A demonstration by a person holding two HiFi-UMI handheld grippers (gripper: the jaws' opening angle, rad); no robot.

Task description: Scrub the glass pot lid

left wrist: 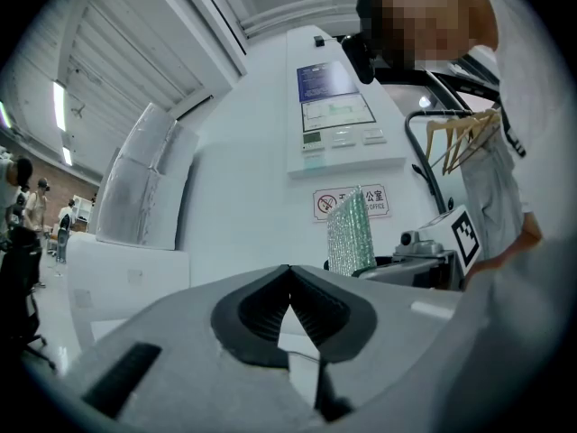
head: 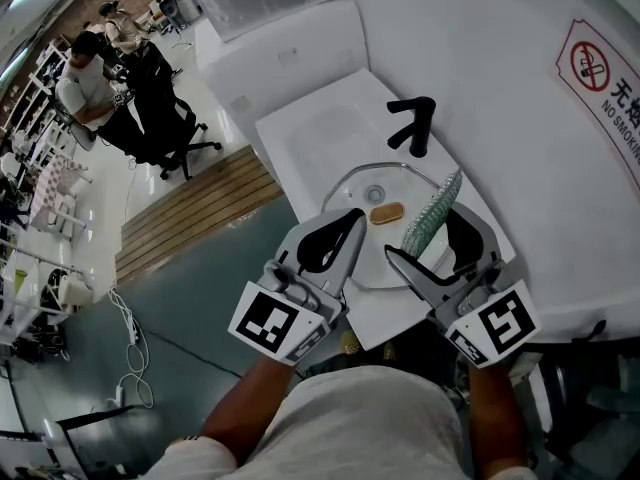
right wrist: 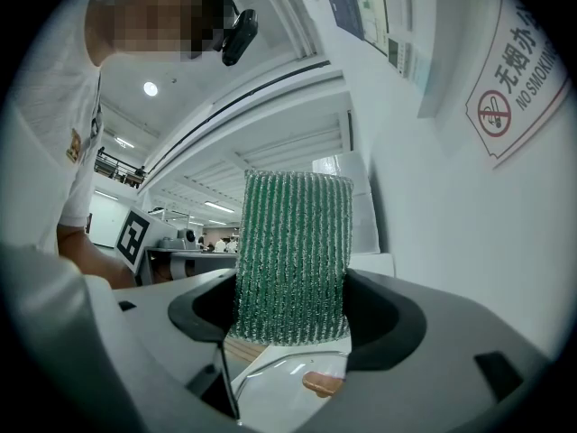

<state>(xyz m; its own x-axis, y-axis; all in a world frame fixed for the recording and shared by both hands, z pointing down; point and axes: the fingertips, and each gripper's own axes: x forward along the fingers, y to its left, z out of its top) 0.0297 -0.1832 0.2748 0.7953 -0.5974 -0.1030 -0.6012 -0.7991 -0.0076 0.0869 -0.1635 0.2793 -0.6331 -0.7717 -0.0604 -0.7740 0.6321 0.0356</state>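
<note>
A round glass pot lid [head: 352,230] with a tan wooden knob [head: 386,213] lies in the white sink [head: 320,133]. My left gripper [head: 352,223] hovers over the lid's left rim, its jaws shut [left wrist: 288,273] with nothing seen between them. My right gripper [head: 430,240] is over the lid's right side, shut on a green scrub pad [head: 432,213] that stands upright between its jaws. In the right gripper view, the scrub pad [right wrist: 293,255] fills the gap of the right gripper [right wrist: 293,307], with the lid [right wrist: 279,375] and knob [right wrist: 323,383] below. From the left gripper view, the pad [left wrist: 350,233] stands to the right.
A black faucet [head: 415,123] rises behind the lid at the sink's back edge. A white wall with a no-smoking sign [head: 600,78] runs along the right. Office chairs [head: 160,108] and seated people are at far left beyond the wooden floor strip [head: 195,213].
</note>
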